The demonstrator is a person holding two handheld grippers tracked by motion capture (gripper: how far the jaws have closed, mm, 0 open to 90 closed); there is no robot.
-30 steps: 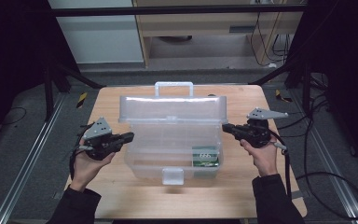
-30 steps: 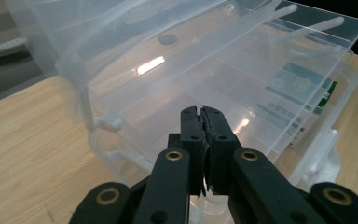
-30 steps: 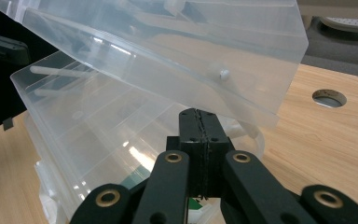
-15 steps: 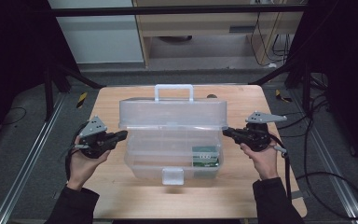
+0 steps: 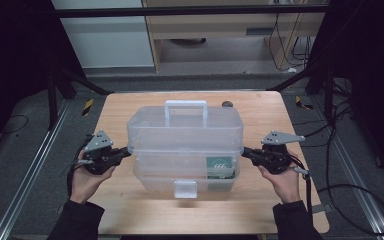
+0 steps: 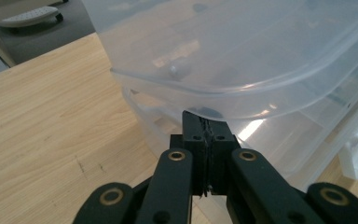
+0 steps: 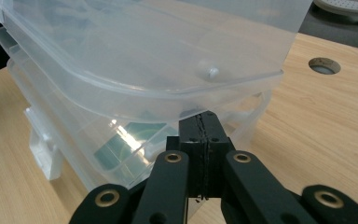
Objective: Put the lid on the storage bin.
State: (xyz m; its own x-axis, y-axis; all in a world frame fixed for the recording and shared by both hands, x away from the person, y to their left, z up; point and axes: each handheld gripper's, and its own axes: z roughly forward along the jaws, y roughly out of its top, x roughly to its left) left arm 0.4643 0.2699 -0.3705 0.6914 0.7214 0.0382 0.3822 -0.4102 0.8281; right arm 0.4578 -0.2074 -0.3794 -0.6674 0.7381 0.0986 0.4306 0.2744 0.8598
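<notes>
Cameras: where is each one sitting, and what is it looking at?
High view: up above the person's side, looking forward and down at the wooden table and clear box; both forearms and each hand-held gripper show, left hand-held gripper, right hand-held gripper.
Left gripper view: rides on the left hand-held gripper, facing the box's end; shut black jaws show.
Right gripper view: rides on the right hand-held gripper, facing the other end; shut jaws show.
Shared: box and table.

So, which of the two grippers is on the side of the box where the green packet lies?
The right gripper. The green packet lies inside the clear plastic box at the end near it; the left gripper is at the other end.
</notes>
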